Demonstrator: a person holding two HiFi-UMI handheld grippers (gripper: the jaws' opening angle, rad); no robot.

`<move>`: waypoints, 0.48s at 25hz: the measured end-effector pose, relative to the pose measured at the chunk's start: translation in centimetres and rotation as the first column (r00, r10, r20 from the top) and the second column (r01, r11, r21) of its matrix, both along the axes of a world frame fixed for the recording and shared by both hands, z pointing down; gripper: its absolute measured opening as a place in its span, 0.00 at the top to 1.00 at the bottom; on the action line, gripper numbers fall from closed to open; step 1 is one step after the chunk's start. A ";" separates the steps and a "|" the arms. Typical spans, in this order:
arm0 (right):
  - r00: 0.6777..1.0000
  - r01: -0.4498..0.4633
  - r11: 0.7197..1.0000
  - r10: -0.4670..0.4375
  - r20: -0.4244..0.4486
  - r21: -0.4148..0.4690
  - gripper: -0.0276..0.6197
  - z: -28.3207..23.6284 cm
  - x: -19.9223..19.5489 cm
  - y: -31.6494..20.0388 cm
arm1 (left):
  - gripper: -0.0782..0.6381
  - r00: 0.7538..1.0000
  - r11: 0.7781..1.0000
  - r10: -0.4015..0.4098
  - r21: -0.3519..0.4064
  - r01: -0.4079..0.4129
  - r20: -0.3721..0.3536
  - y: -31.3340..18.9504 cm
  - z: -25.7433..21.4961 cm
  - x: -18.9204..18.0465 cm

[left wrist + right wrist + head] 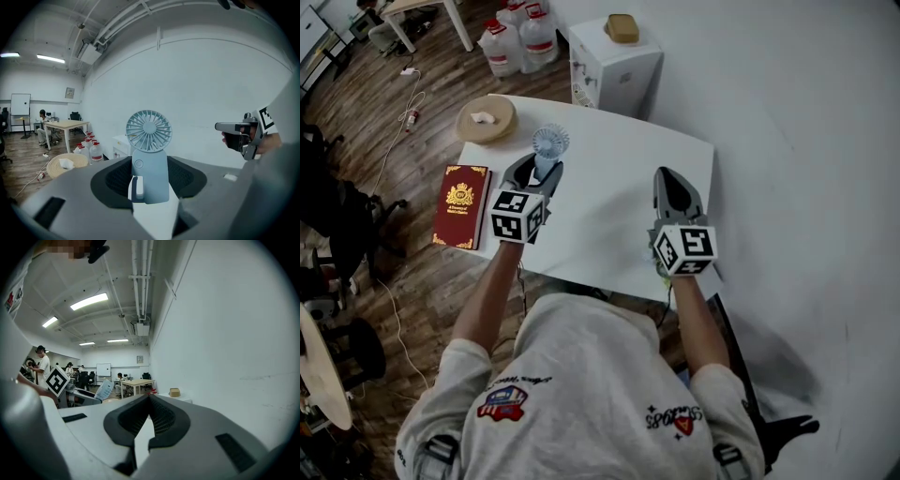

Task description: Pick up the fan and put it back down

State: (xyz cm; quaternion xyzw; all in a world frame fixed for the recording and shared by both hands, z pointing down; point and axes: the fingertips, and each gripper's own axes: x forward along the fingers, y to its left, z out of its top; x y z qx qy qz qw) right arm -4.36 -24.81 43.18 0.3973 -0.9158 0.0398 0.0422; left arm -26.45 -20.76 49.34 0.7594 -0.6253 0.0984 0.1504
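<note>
A pale blue hand-held fan (550, 142) stands upright near the far left of the white table (609, 225). My left gripper (544, 164) reaches it from the near side, its fingertips pressed on either side of the fan's handle. In the left gripper view the fan (149, 154) fills the gap between the tips of the left gripper (150, 161), round head on top. My right gripper (675, 176) hovers over the table's right part, apart from the fan; in its own view the right gripper (150, 397) has its tips together and holds nothing.
A red book (461, 206) lies at the table's left edge. A round woven tray (486, 119) sits at the far left corner. Behind the table stand a white cabinet (614, 61) and several water bottles (520, 37). A white wall runs along the right.
</note>
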 end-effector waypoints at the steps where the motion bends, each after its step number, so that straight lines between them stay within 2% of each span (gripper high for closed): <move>1: 1.000 0.000 1.000 0.000 -0.002 -0.002 0.97 0.1 0.0 -0.1 | 0.59 1.000 1.000 0.002 -0.012 -0.002 0.013 -0.2 0.6 -0.1; 7: 0.999 -0.024 1.000 0.023 -0.023 -0.018 0.97 0.9 0.3 -1.3 | 0.59 0.998 0.995 0.010 -0.101 -0.004 0.067 -1.6 4.5 -2.5; 12: 0.997 -0.067 0.997 0.066 -0.046 -0.037 0.97 1.4 1.2 -3.0 | 0.59 0.991 0.978 0.020 -0.209 0.007 0.130 -3.2 9.5 -5.4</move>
